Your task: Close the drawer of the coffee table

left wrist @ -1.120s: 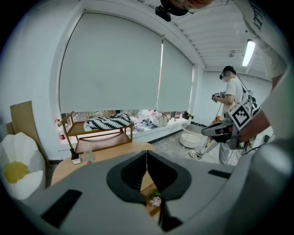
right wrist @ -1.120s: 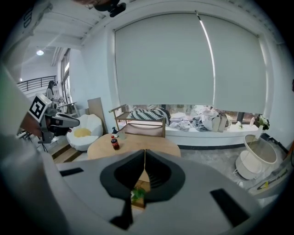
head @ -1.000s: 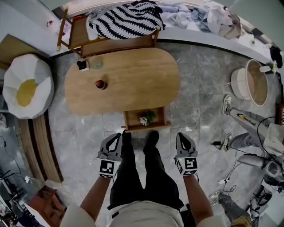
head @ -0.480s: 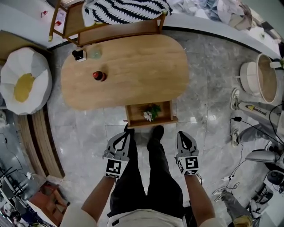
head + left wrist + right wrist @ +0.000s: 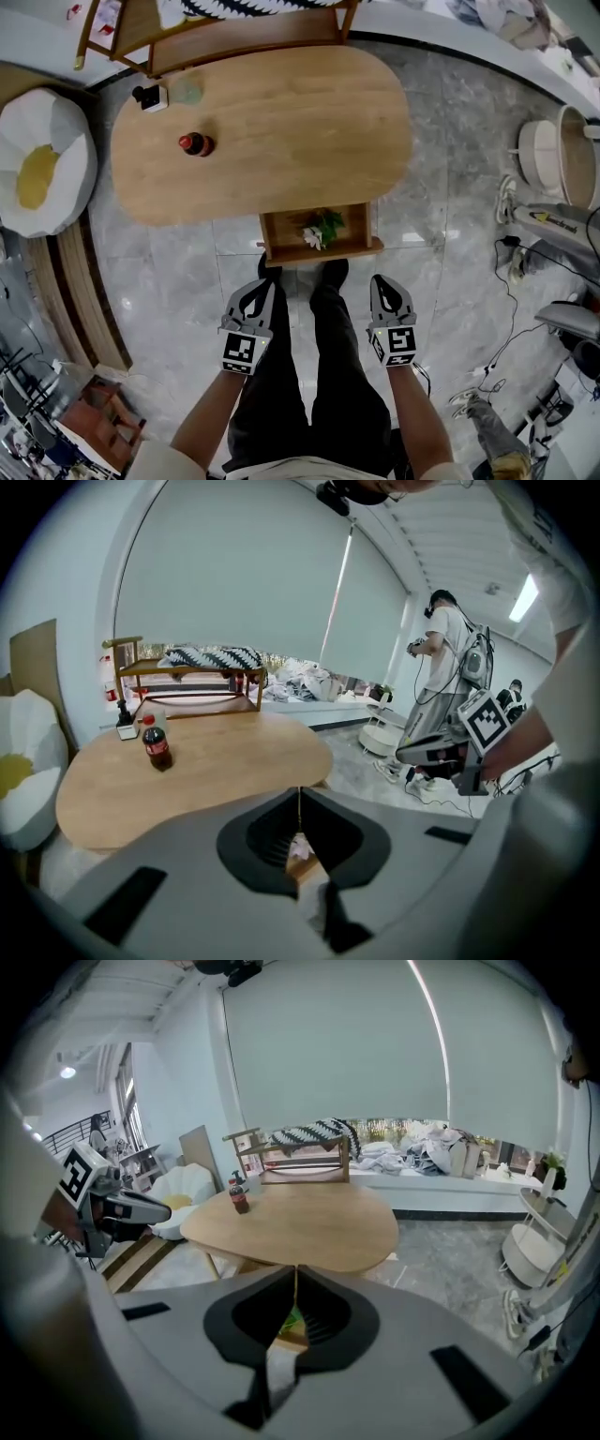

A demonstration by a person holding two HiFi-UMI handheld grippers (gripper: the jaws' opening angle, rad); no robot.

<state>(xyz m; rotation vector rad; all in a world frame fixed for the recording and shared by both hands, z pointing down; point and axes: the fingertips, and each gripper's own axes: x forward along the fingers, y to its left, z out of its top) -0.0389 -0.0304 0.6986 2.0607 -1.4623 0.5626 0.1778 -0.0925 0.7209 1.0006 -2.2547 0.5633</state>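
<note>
Fingers of left gripper (image 5: 266, 282) and right gripper (image 5: 381, 279) pressing together empty, drawer (image 5: 323, 250) standing open (rear hiding under coffee table (image 5: 281, 112)), cola bottle (image 5: 195, 144) label blurring unreadably

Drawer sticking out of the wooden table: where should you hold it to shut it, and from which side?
Best bet: the front board of the drawer, the flat panel facing the person, pressed from the person's side toward the coffee table. It stands pulled out with a small plant inside, so that face is the clear part. No handle shows.
</note>
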